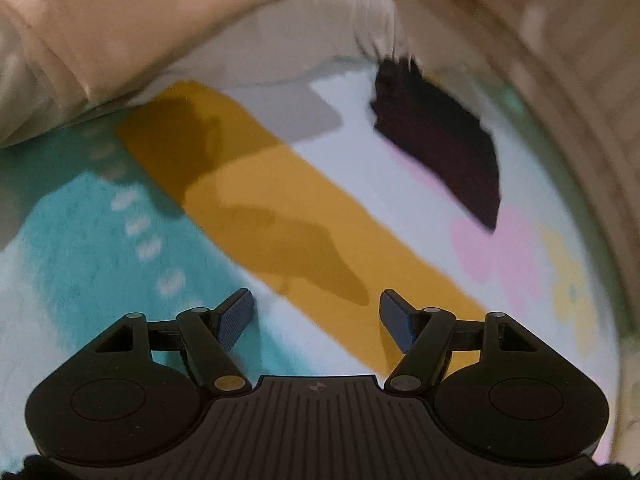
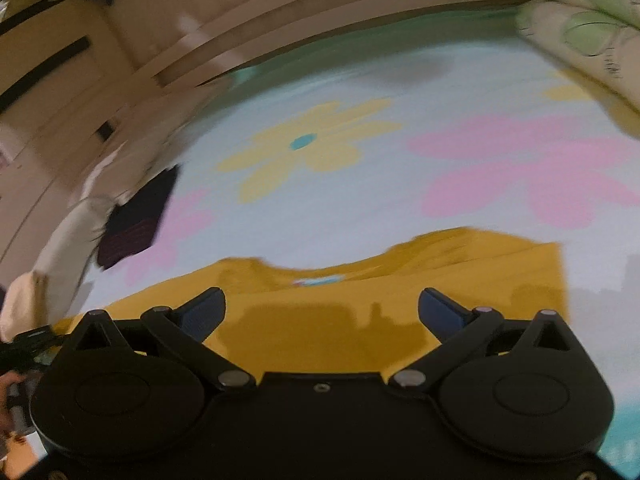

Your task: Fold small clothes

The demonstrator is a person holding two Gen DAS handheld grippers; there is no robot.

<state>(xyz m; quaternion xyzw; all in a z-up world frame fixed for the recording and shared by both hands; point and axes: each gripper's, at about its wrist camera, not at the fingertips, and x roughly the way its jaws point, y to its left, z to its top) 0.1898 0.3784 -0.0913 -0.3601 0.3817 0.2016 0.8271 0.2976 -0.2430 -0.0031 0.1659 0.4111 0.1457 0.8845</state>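
Note:
A mustard-yellow garment (image 1: 288, 200) lies flat as a long folded strip on a flowered blanket (image 1: 80, 240). In the right wrist view the same garment (image 2: 360, 300) shows its neckline with a small label. My left gripper (image 1: 316, 312) is open and empty, hovering above the garment's near end. My right gripper (image 2: 322, 308) is open and empty, just above the garment near its neckline.
A dark maroon folded cloth (image 1: 440, 140) lies beyond the yellow garment, also in the right wrist view (image 2: 136, 220). Pale beige and grey clothes (image 1: 120, 32) are heaped at the far left. A patterned pillow (image 2: 592, 28) sits at the far right. Wooden furniture (image 2: 280, 20) borders the blanket.

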